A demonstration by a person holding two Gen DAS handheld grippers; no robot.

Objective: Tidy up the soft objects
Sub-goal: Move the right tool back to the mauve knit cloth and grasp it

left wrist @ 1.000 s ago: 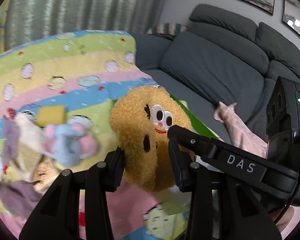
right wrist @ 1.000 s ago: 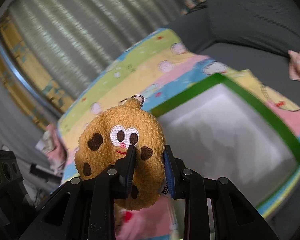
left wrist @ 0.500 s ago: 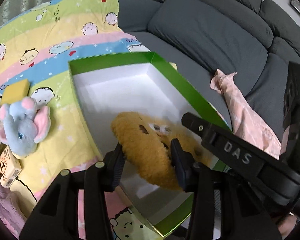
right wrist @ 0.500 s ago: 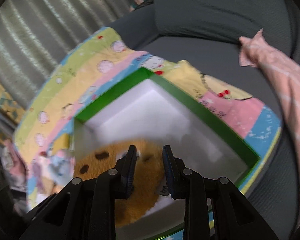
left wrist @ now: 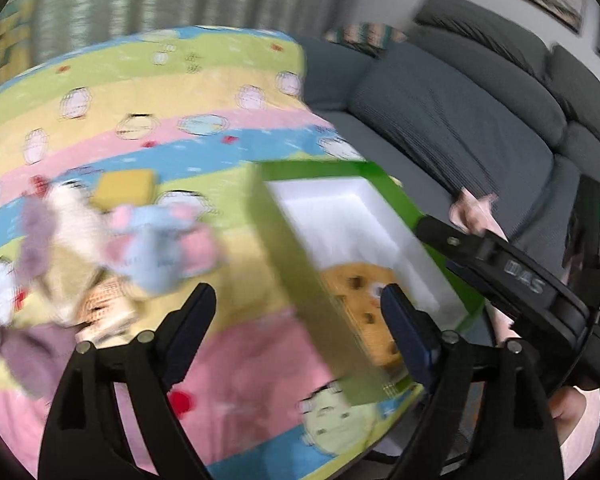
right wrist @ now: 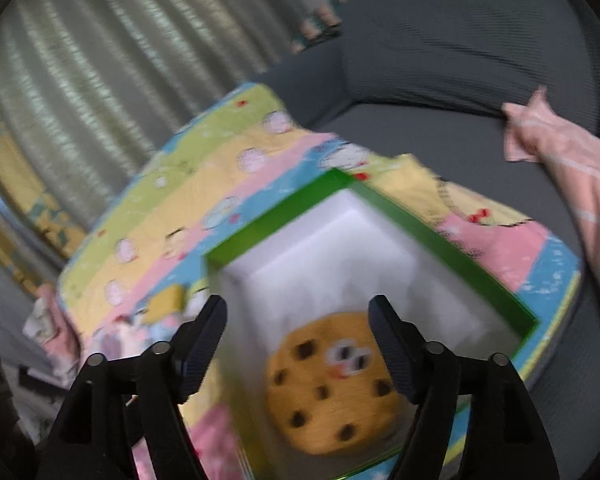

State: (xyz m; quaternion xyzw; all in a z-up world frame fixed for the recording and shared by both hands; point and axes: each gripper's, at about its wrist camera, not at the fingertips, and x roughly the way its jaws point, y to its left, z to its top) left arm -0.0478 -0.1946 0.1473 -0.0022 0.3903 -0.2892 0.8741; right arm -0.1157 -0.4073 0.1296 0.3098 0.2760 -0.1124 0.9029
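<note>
The cookie plush [right wrist: 332, 384] lies face up in the near end of the green box [right wrist: 452, 248] with a white inside; it also shows in the left wrist view [left wrist: 364, 308], partly behind the box wall [left wrist: 300, 264]. My right gripper [right wrist: 300, 348] is open and empty above the plush. My left gripper [left wrist: 296, 328] is open and empty over the box's left wall. A blue and pink elephant plush [left wrist: 160, 244] lies on the blanket to the left, blurred.
A striped cartoon blanket [left wrist: 140, 128] covers the surface. A yellow sponge [left wrist: 124, 188], a white and purple soft toy [left wrist: 60, 232] and a small printed box [left wrist: 108, 312] lie left. A grey sofa [left wrist: 460, 120] and pink cloth [right wrist: 560, 160] are at right.
Both grippers have opened and let go of the cookie plush, which now rests in the box. Both have pulled back and up; the left view has swung left.
</note>
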